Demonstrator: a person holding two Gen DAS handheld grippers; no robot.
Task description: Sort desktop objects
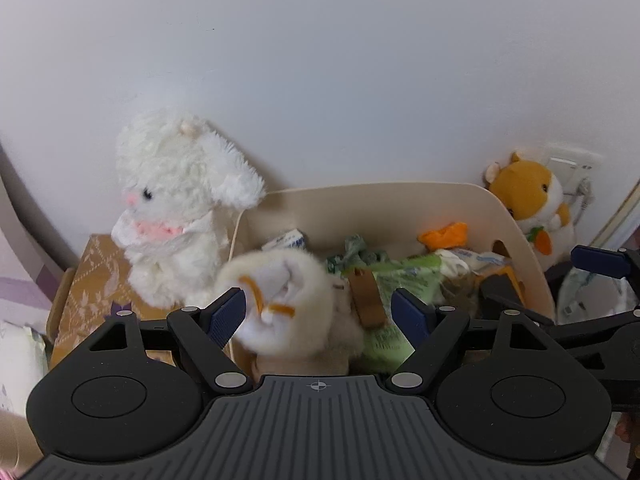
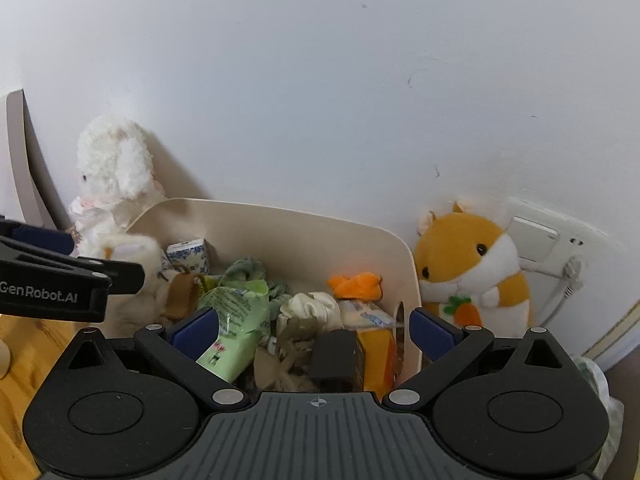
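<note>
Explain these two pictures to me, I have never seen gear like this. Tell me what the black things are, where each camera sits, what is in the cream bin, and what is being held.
No robot here: a person carries a hand-held two-finger gripper in each hand, each with a wide-angle camera looking along its fingers. One picture comes from the left gripper, the other from the right gripper. Both stand open with blue pads and hold nothing. Below them is a cream bin crammed with things: a cream plush toy, a green packet, a black box and an orange fabric piece. A white plush rabbit stands left of the bin, an orange hamster plush right of it, against the wall.
</note>
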